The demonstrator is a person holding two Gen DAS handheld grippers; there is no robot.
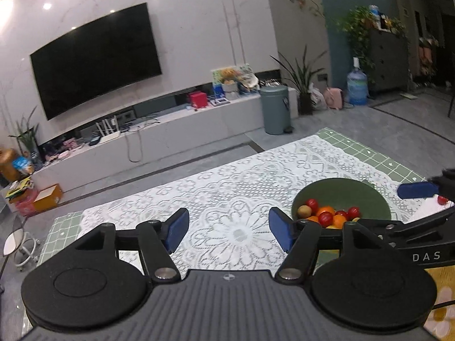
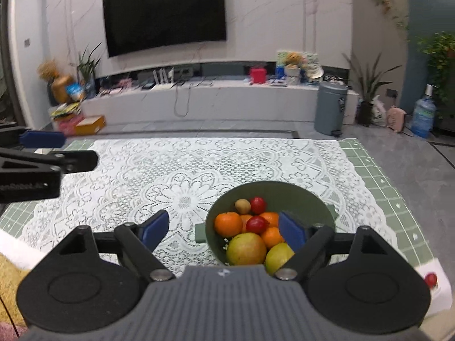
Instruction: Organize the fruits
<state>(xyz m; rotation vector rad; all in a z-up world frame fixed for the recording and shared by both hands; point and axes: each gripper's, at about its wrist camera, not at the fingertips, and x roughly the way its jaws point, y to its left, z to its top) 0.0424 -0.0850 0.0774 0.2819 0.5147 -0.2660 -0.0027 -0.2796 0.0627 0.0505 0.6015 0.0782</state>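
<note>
We see a table point(image 2: 378, 187) with green checked cloth point(image 2: 398, 199), white lace cover point(image 2: 184, 176) on top, green bowl point(image 2: 295, 196) of fruit sitting on the lace

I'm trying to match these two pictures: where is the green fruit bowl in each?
Left wrist view: green bowl at lower right, partly behind the blue pad.
Right wrist view: green bowl at lower centre, fruit showing.
Shared landmark: the black television on the wall.

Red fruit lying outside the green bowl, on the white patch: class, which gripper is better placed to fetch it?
Probably the right gripper: the red fruit lies at its right, the left gripper sits beyond the bowl.
</note>
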